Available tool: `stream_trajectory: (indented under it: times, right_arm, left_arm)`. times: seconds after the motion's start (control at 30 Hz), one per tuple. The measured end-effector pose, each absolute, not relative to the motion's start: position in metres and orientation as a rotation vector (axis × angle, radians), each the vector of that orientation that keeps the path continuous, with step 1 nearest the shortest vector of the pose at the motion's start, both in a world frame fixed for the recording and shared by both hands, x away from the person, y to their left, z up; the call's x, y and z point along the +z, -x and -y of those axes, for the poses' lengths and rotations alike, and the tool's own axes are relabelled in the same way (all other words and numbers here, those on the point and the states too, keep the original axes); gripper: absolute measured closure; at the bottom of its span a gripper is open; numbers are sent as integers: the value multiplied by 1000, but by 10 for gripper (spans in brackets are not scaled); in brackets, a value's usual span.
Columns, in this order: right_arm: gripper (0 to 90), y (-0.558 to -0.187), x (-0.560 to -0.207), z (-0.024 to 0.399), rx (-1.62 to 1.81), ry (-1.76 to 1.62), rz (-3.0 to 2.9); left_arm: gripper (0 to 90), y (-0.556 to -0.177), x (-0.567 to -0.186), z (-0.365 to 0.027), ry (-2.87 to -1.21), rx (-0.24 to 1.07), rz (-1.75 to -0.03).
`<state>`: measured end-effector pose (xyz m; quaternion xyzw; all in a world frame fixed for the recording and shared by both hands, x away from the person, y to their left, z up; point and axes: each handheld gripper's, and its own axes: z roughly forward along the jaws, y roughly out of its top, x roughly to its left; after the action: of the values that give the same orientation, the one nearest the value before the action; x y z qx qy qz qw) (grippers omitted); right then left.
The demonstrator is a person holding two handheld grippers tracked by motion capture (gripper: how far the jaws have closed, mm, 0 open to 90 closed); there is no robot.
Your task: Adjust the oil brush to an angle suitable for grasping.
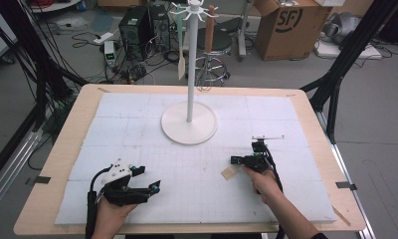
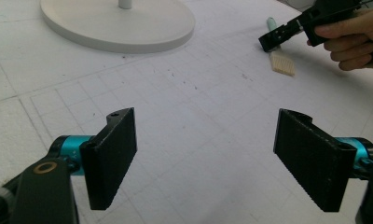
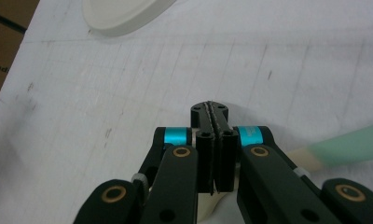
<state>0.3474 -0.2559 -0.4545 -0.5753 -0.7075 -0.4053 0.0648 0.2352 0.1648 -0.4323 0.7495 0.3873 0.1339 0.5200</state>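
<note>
High view: right gripper (image 1: 235, 160), jaws closed with nothing between them, hovers just above a wooden-headed brush (image 1: 229, 173) lying right of the foam mat's (image 1: 137, 124) centre. Left gripper (image 1: 149, 179), jaws wide open, sits near the mat's front-left corner. Bare mat separates them; the white stand base (image 1: 189, 124) is behind.

A white stand (image 1: 189, 122) with a round base sits mid-table on the gridded white mat (image 1: 137, 149) — a cardboard box (image 1: 290, 27) on the floor beyond.
</note>
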Motion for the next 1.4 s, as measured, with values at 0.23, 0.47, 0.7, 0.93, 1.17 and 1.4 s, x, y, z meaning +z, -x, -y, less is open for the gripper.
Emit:
stream_trajectory:
  times: [0.23,0.47,0.7,0.93,1.17,1.4]
  right_arm:
    - [897,-333,-454,262,-1213,1729,2144]
    - [897,-323,-454,267,-1218,1719,2154]
    - [897,-318,-443,286,-1291,1757,2126]
    - [897,-314,-447,319,-1265,1871,2082]
    - [898,-320,-452,336,-1274,1943,2063]
    - [897,-330,-456,328,-1281,1943,2023]
  left_arm:
    - [219,-234,-432,-163,-1798,324,-925]
    - [219,-234,-431,-163,-1798,327,-925]
    - [219,-234,-431,-162,-1798,327,-923]
    - [219,-235,-431,-161,-1803,329,-920]
    - [219,-235,-431,-158,-1807,326,-916]
    - [219,-236,-432,-159,-1809,325,-921]
